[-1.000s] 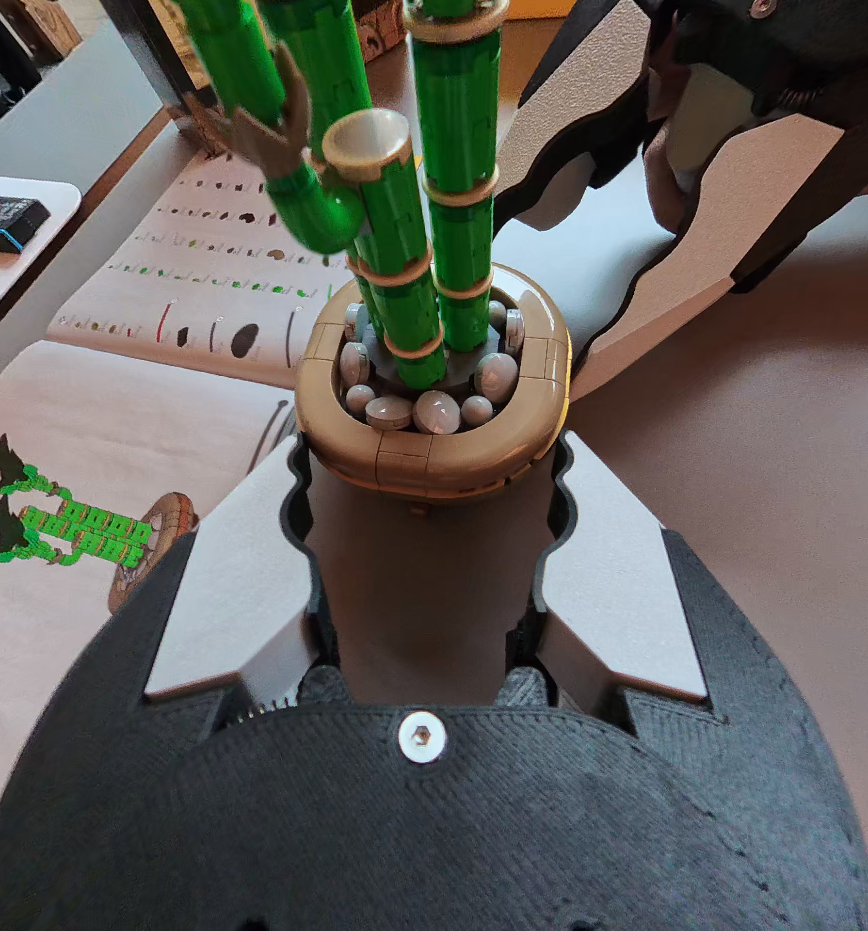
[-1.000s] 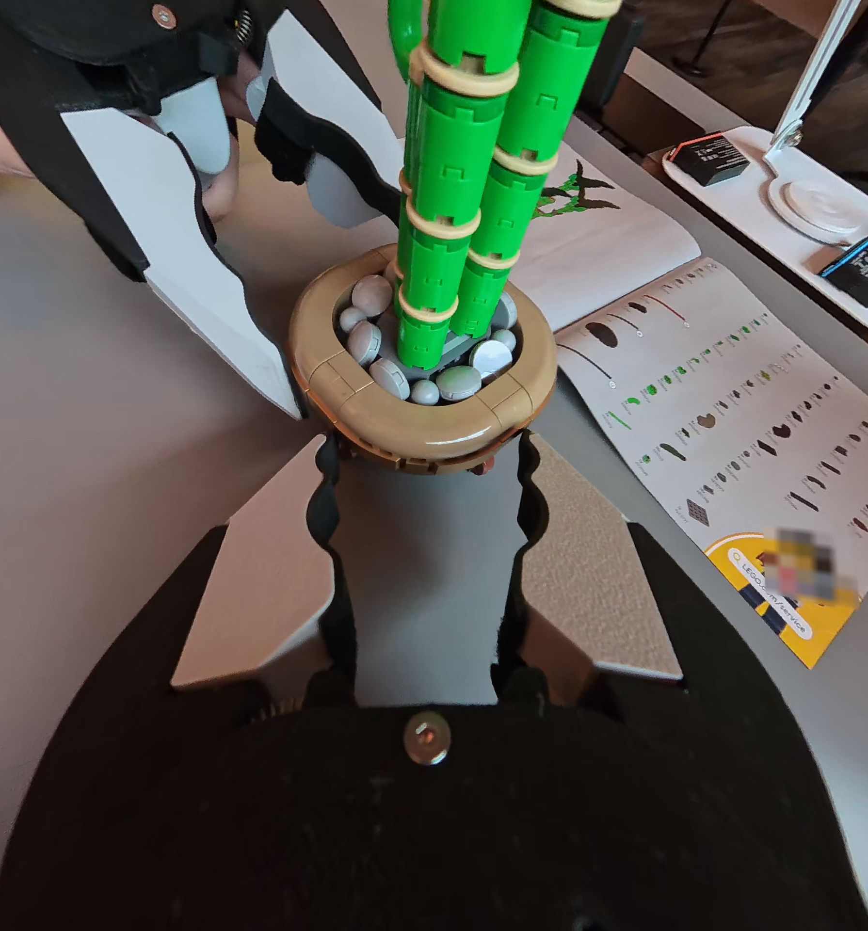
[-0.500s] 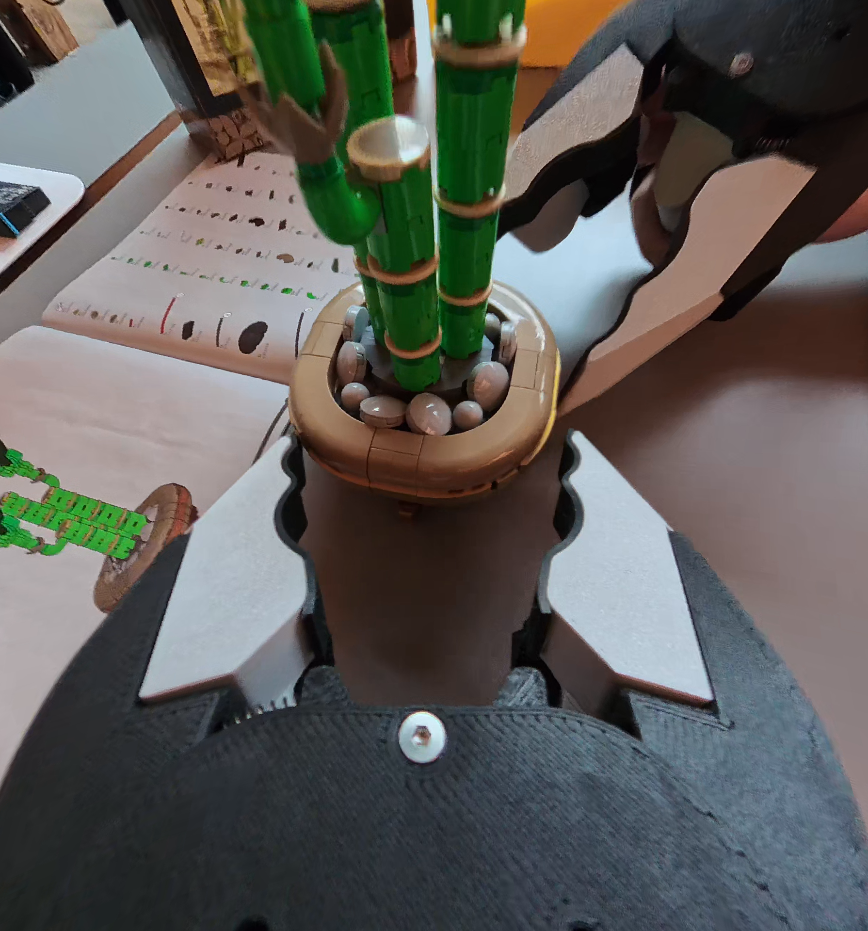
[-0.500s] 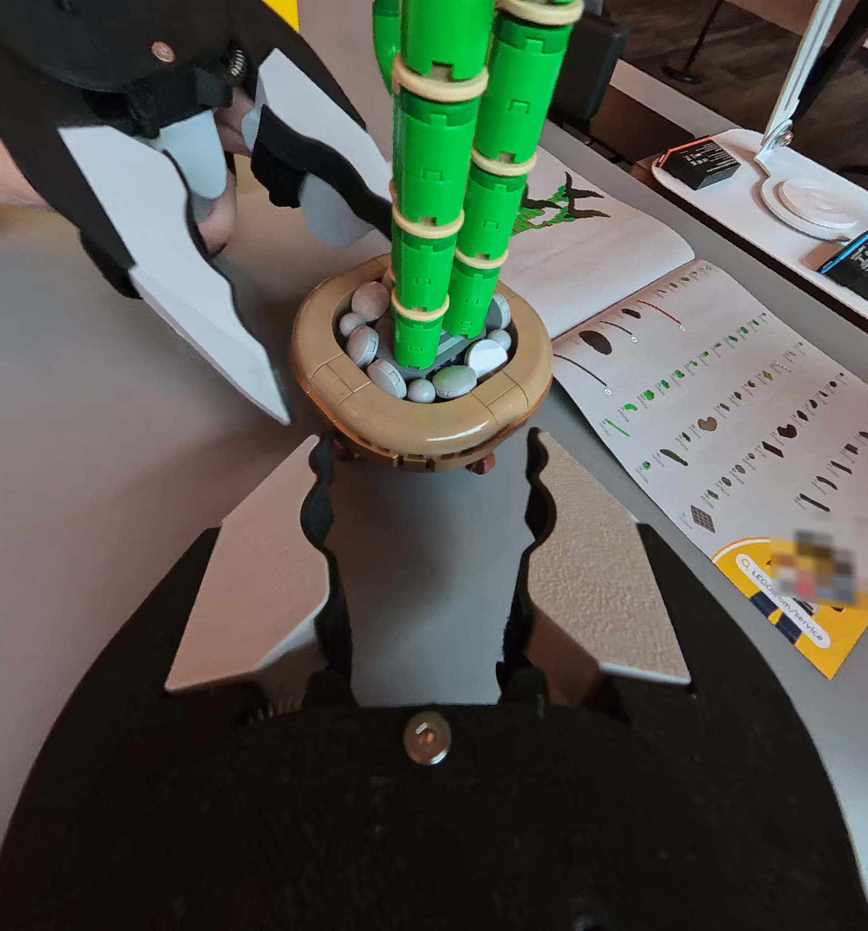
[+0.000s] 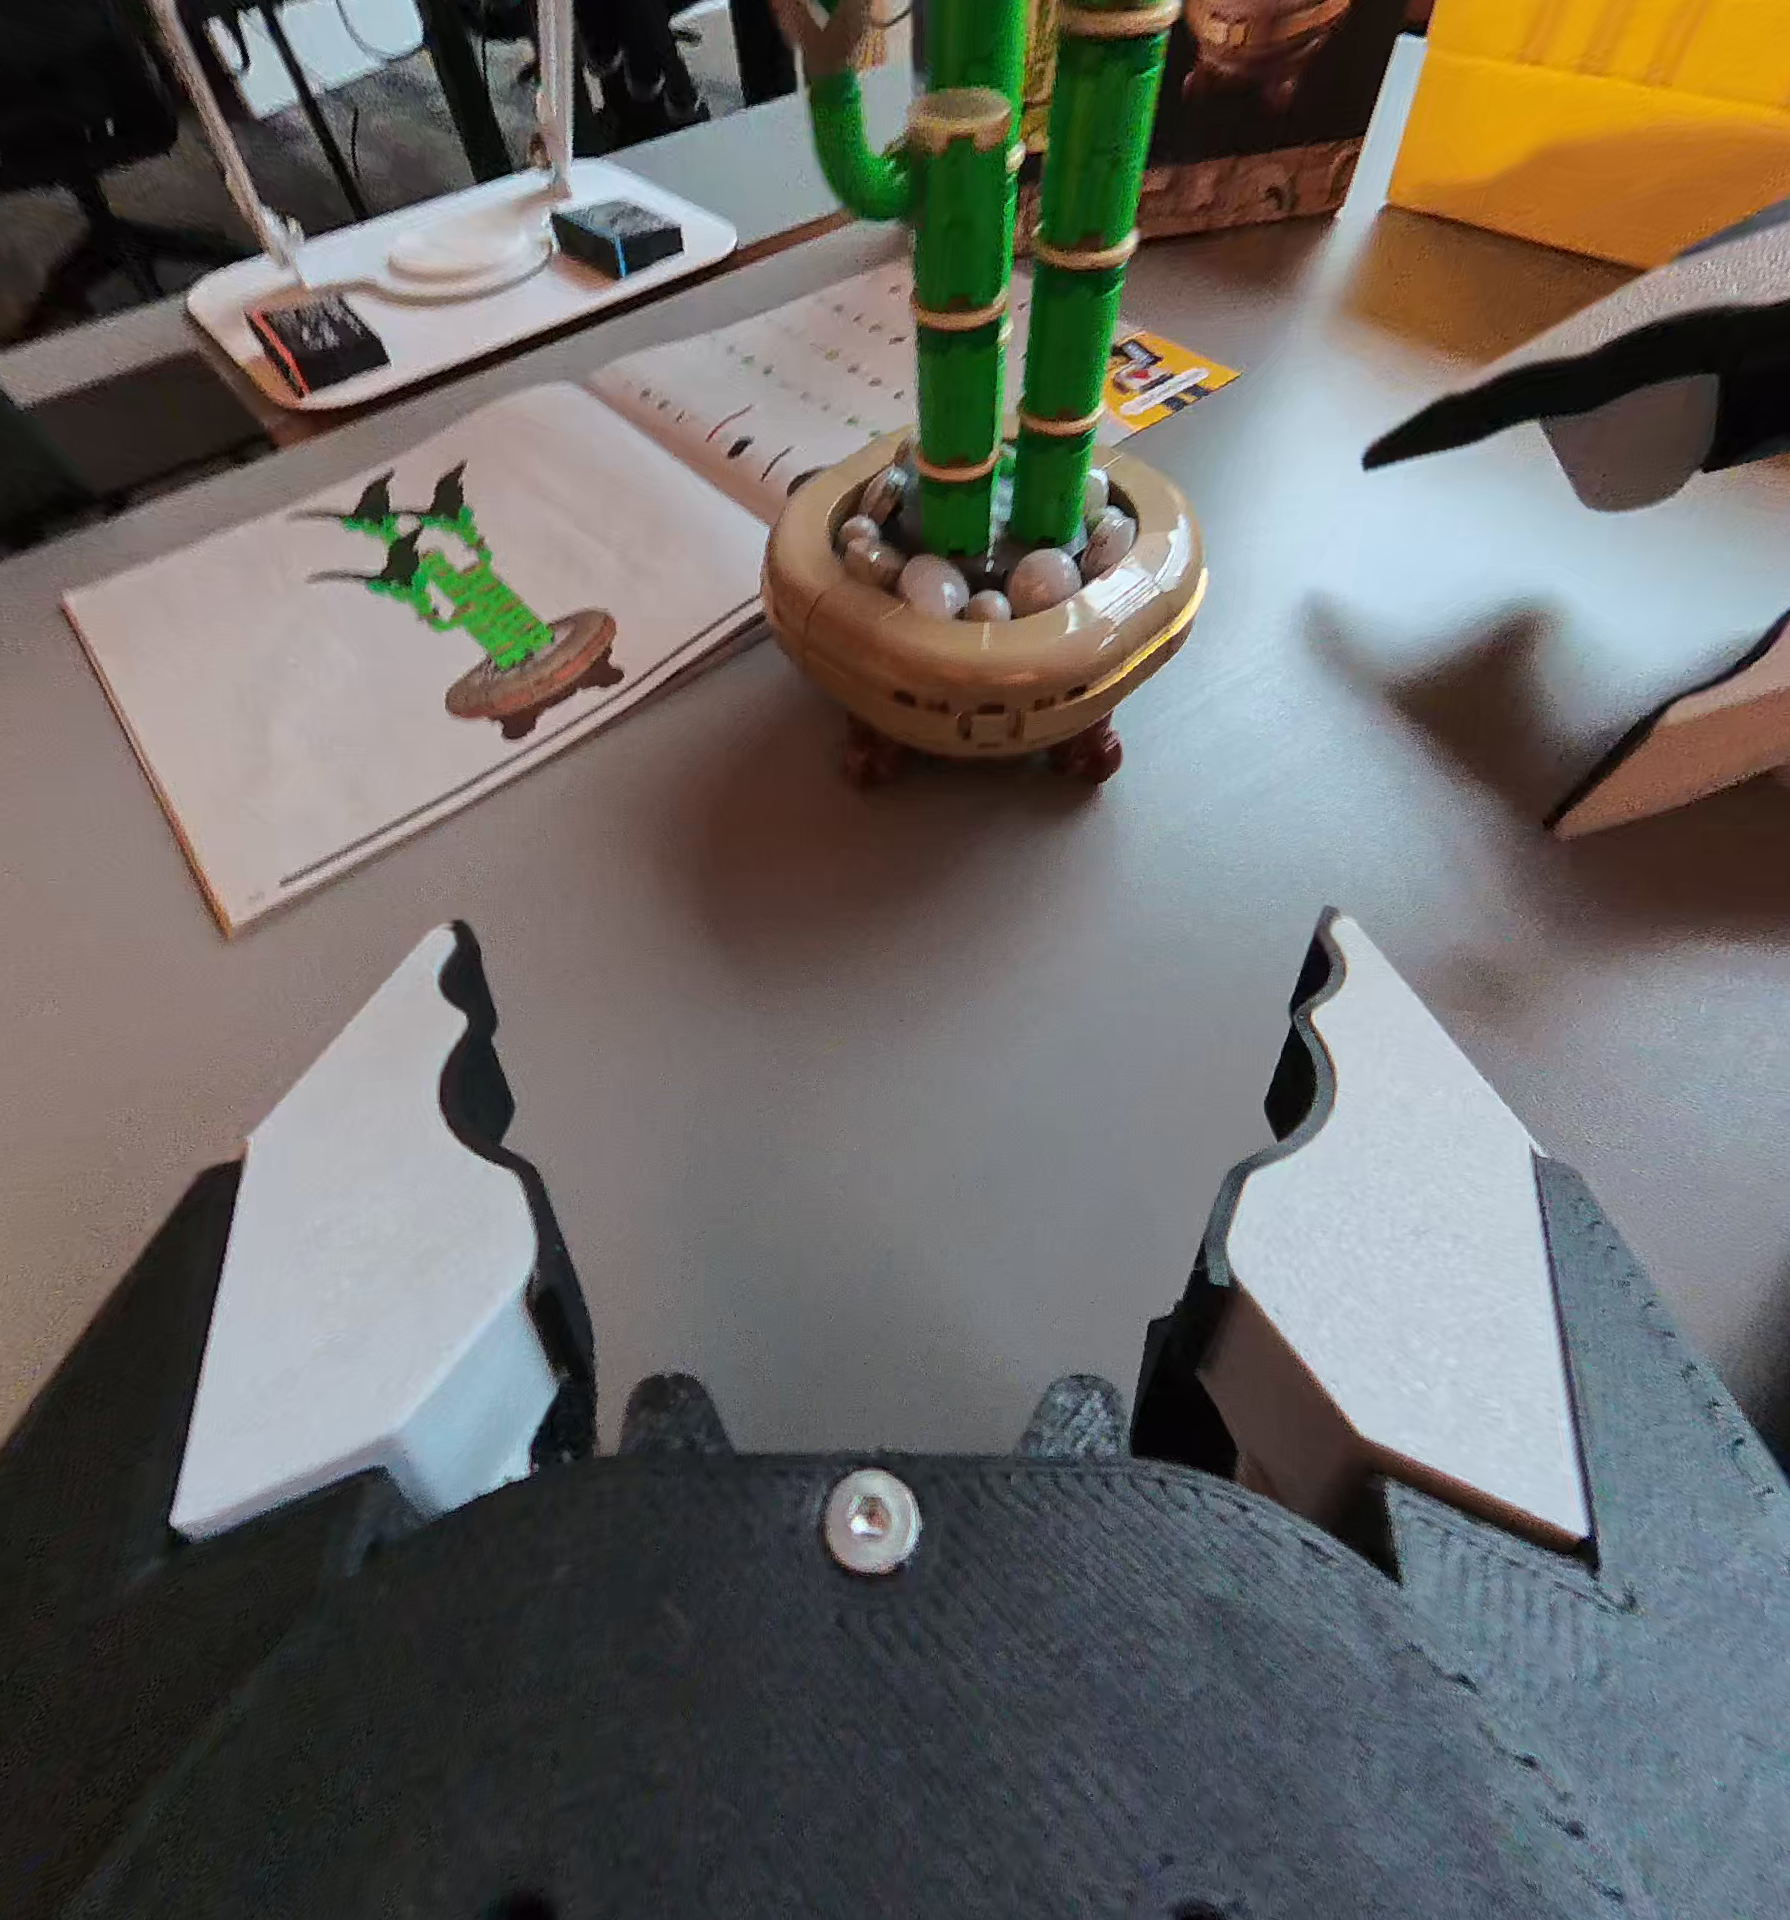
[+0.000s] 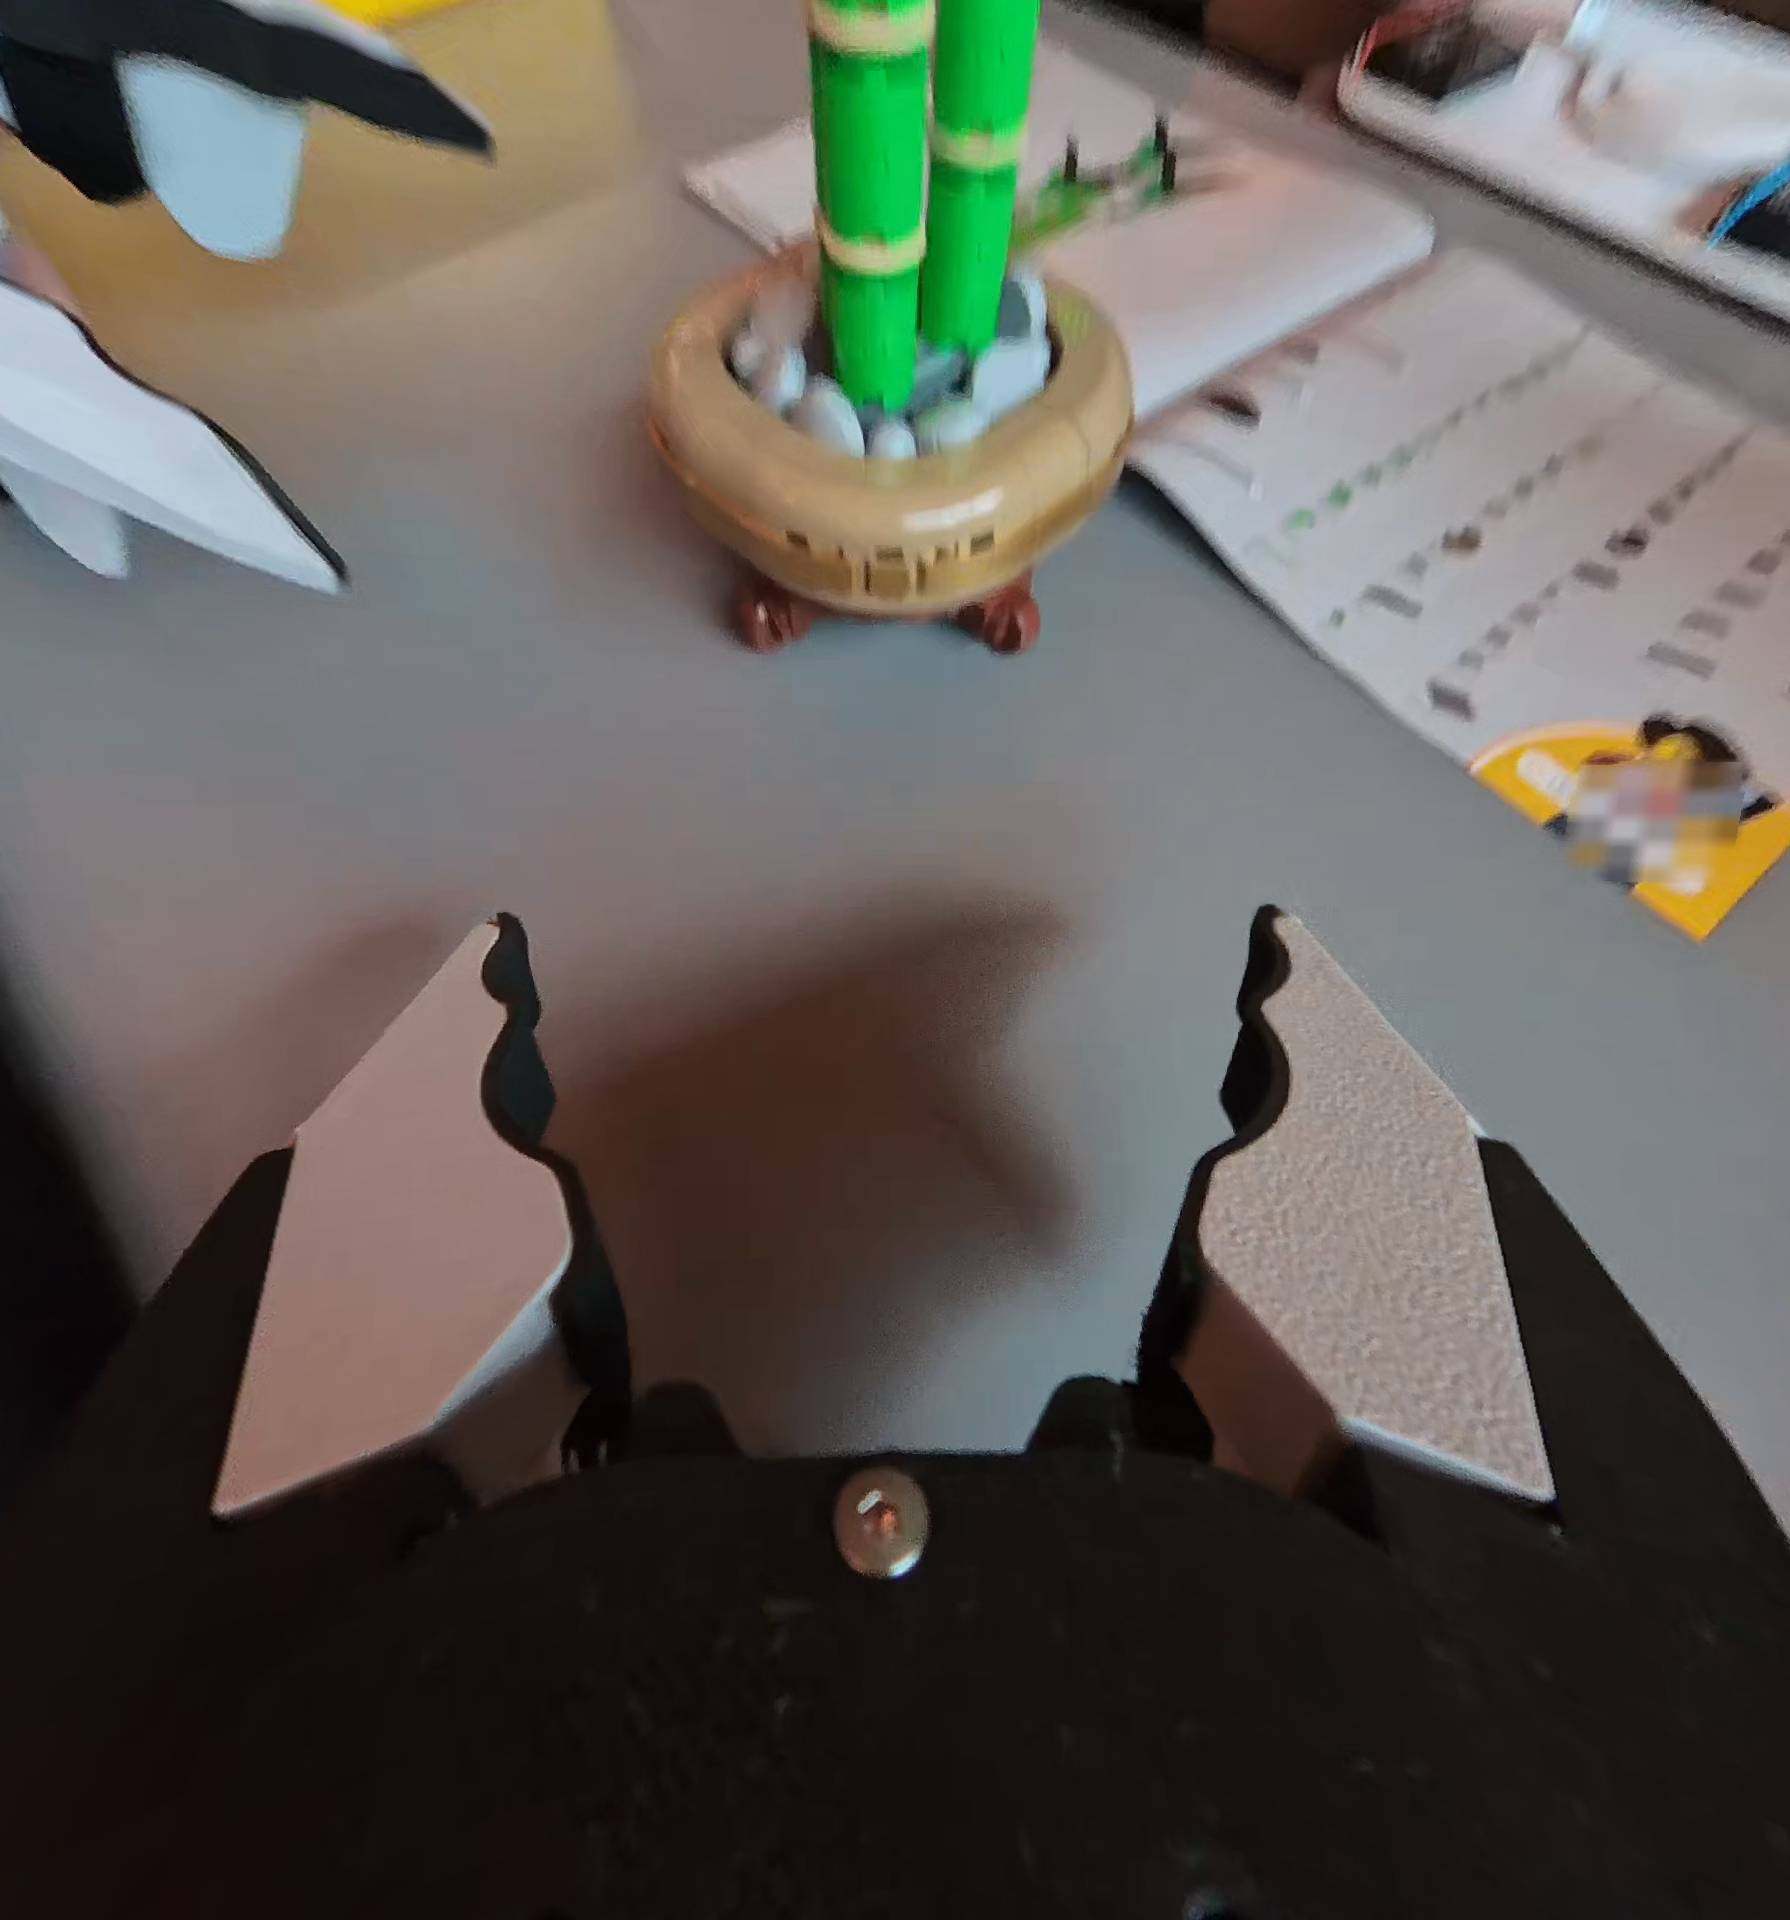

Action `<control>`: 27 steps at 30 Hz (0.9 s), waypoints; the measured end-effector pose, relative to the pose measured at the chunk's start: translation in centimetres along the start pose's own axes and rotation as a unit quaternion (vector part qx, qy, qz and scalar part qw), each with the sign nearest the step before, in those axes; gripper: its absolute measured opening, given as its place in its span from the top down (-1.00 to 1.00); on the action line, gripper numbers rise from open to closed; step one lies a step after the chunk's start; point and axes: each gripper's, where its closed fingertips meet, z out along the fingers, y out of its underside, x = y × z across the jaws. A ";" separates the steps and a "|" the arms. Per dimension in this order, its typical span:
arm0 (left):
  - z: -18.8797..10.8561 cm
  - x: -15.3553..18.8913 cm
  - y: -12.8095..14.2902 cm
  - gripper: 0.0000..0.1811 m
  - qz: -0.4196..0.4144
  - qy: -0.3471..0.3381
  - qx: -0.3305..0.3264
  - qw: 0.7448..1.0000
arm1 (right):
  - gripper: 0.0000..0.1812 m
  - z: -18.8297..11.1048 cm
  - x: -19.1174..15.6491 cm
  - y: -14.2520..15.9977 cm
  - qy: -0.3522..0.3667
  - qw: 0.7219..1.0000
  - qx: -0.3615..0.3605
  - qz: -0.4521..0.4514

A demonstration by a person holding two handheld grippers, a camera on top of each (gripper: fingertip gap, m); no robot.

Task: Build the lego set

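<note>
Left wrist view: both grippers, left gripper (image 5: 891, 935) and right gripper (image 6: 886, 920), gape empty, the bamboo pot (image 5: 984, 623) at twelve o'clock.

No words here are clear enough to read. The open white paper booklet (image 5: 403, 665) has a yellow corner patch (image 5: 1171, 379) with small dark print on it, too tiny and blurry to make out. The small flat black box (image 5: 314, 332) on the white tray (image 5: 662, 223) has pale marks on top, too blurry to read.
</note>
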 end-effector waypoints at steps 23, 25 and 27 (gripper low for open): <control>0.5 0.6 5.3 -0.68 -0.008 0.015 -0.160 0.987 | -0.65 1.3 0.0 2.4 0.005 0.996 -0.088 0.011; 0.5 0.7 5.3 -0.68 -0.006 0.016 -0.159 0.987 | -0.65 1.3 0.1 2.4 0.005 0.996 -0.088 0.011; 0.5 0.7 5.3 -0.68 -0.006 0.017 -0.160 0.987 | -0.65 1.3 0.1 2.4 0.005 0.996 -0.088 0.011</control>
